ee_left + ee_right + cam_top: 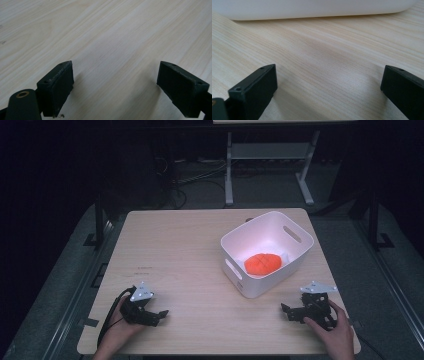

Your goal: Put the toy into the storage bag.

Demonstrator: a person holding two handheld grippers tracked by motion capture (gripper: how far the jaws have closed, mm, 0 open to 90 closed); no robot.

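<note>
Two hand-held grippers are resting low on a pale wood-grain table [190,250], one at each lower corner of the high view.

Item 1: an orange oval object [263,263] is lying inside a white bin [299,251] right of centre in the frame. Its long axis is running roughly left to right, tilting slightly up toward the right; shallow grooves are crossing its top. What it is cannot be told.

Item 2: the left gripper [159,316], lower left, is sitting under the person's left hand [120,326], jaws pointing toward the right of the frame. In the left gripper view the left gripper [115,85] is showing its jaws spread wide with bare table between them.

Item 3: the right gripper [288,312], lower right, is being gripped by the right hand [334,330], jaws pointing left. In the right gripper view the right gripper [328,87] is likewise gaping wide over bare wood, with the bin's white wall [312,8] running across the top.

Surroundings: a dark room is lying beyond, with a white desk frame [265,155] and cables on the floor at the top of the frame.
</note>
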